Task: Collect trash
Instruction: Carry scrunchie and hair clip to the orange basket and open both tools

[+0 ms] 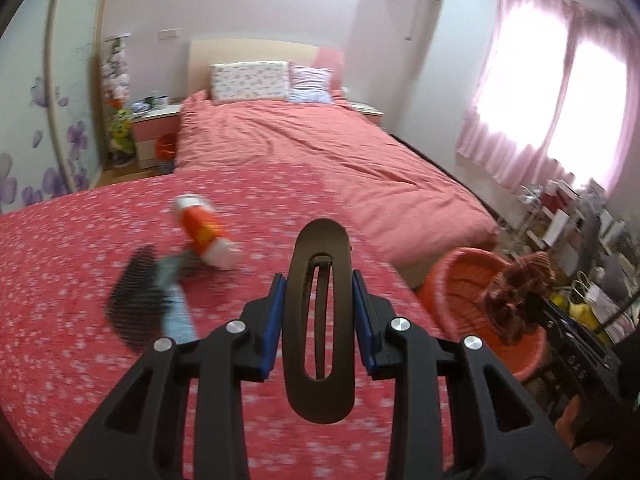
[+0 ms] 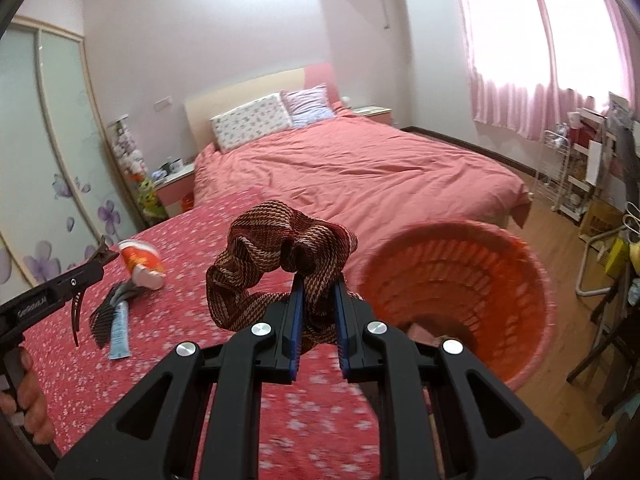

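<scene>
My left gripper (image 1: 319, 284) is shut on a dark brown oval hair clip (image 1: 320, 320), held above the red flowered table cover (image 1: 80, 280); the clip (image 2: 76, 312) also shows in the right wrist view at far left. My right gripper (image 2: 318, 288) is shut on a brown striped scrunchie (image 2: 276, 264), held near the left rim of the orange waste basket (image 2: 500, 280). The scrunchie (image 1: 520, 292) shows over the basket (image 1: 448, 280) in the left wrist view. On the cover lie an orange-white tube (image 1: 204, 230), a black mesh piece (image 1: 136, 304) and a light blue sachet (image 1: 180, 316).
A bed with a pink quilt (image 1: 320, 148) fills the far side. A nightstand (image 1: 154, 128) and a second small orange bin (image 1: 166, 148) stand at its left. Cluttered racks (image 2: 580, 176) and a chair stand right of the basket on the wooden floor.
</scene>
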The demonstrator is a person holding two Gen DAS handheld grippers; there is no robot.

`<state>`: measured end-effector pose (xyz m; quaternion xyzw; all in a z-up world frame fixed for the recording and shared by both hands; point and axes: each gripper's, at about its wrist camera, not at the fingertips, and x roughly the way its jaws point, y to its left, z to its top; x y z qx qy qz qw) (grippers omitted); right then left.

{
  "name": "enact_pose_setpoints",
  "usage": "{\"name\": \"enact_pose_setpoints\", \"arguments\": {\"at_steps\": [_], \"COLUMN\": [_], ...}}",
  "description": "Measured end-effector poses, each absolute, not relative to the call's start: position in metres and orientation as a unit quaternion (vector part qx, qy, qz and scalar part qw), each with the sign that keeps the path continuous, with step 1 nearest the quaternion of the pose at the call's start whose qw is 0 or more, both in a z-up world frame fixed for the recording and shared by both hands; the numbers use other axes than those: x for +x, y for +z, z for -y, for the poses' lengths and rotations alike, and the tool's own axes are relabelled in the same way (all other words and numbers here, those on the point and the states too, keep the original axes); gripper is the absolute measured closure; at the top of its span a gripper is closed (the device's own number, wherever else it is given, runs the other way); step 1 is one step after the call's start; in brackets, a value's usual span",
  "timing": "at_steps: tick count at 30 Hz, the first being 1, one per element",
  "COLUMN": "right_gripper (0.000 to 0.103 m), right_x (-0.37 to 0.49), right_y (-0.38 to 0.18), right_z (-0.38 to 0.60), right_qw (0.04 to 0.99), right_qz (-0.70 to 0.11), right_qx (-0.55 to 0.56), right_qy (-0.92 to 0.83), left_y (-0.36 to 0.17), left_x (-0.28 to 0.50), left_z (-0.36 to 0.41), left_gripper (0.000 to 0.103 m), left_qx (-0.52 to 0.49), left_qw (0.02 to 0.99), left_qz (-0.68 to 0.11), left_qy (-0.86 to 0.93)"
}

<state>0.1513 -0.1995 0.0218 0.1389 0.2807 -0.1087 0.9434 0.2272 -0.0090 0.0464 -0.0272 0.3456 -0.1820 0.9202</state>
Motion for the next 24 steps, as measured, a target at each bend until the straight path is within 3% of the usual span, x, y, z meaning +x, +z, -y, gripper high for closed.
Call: {"name": "enact_pose_setpoints", "arguments": {"at_steps": [24], "right_gripper": [0.089], "right_x": [0.128], "right_y": [-0.003], "right_z": [0.301], "right_qw": [0.923], "right_qz": [-0.267], "right_qx": [0.190], "right_qy": [-0.200], "left_y": [0.005], "left_x": [0.209], "left_z": [0.190], "left_gripper": [0.071], "left_qx": [-0.005], "left_qw": [0.869], "left_qz": [-0.373], "left_qy": [-0.326]}}
